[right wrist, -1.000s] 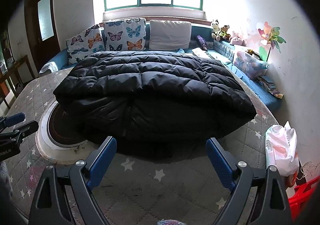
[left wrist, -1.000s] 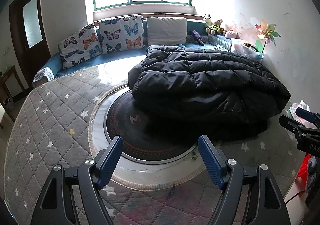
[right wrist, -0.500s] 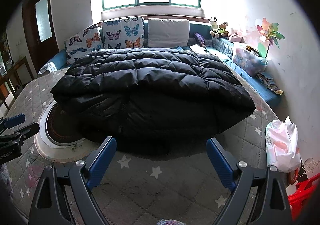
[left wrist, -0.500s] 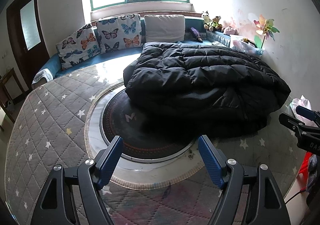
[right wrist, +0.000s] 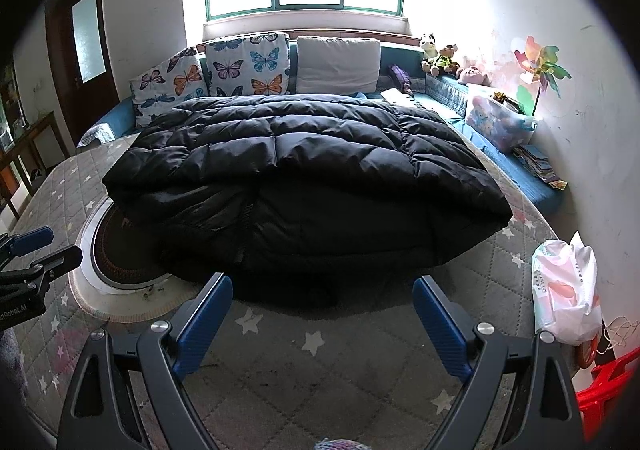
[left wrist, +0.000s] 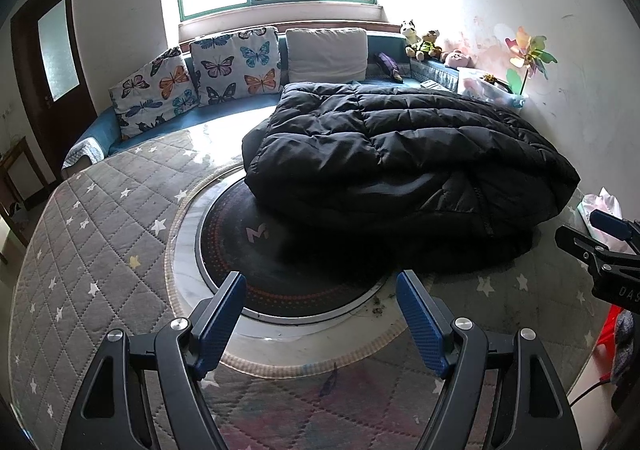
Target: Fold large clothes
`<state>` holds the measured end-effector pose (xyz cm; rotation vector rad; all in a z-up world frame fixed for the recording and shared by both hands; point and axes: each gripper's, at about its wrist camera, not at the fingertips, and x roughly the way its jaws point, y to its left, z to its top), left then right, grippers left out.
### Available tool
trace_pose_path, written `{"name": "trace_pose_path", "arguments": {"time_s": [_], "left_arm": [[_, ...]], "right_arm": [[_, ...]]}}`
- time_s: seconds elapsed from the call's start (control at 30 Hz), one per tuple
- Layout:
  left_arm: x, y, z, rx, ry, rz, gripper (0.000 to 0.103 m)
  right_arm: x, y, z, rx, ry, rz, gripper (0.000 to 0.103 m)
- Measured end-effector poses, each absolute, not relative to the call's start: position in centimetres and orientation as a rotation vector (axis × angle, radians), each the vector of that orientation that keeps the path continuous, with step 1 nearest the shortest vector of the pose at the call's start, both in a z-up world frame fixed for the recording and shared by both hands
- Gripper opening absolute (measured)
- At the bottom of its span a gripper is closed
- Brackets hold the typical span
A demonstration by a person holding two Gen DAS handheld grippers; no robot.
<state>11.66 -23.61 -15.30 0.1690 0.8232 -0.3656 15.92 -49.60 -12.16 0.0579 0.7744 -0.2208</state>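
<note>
On the quilted surface: a black puffer coat (right wrist: pixel 304 170) lies bulked up in a folded heap, its left part over the round dark inset (left wrist: pixel 256 246) set in the star-patterned grey cover (left wrist: pixel 80 234).
Left tongs (left wrist: pixel 320 314): spread wide, blue pads (left wrist: pixel 222 320) apart with nothing between them; poised over the near rim of the round inset, clear of the coat.
Right tongs (right wrist: pixel 322 312): likewise wide apart, empty, poised above the grey cover just short of the coat's near edge; no contact seen.
Coat position: centre of the surface, ahead of both tongs, touched by neither.
Behind the coat: blue bench with butterfly cushions (left wrist: pixel 236 66) and a plain pale cushion (left wrist: pixel 326 54) under the window.
Right side: white plastic bag (right wrist: pixel 568 286) at the surface edge, well apart from the coat.
</note>
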Motion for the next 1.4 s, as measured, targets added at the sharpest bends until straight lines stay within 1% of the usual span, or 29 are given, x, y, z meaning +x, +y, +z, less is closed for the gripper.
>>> {"name": "trace_pose_path", "arguments": {"time_s": [1.4], "left_arm": [[11.29,-23.99,-15.76,0.196,0.806,-0.379,0.082]], "right_arm": [[15.94,-48.85,-12.84,0.040,0.794,-0.217,0.100]]}}
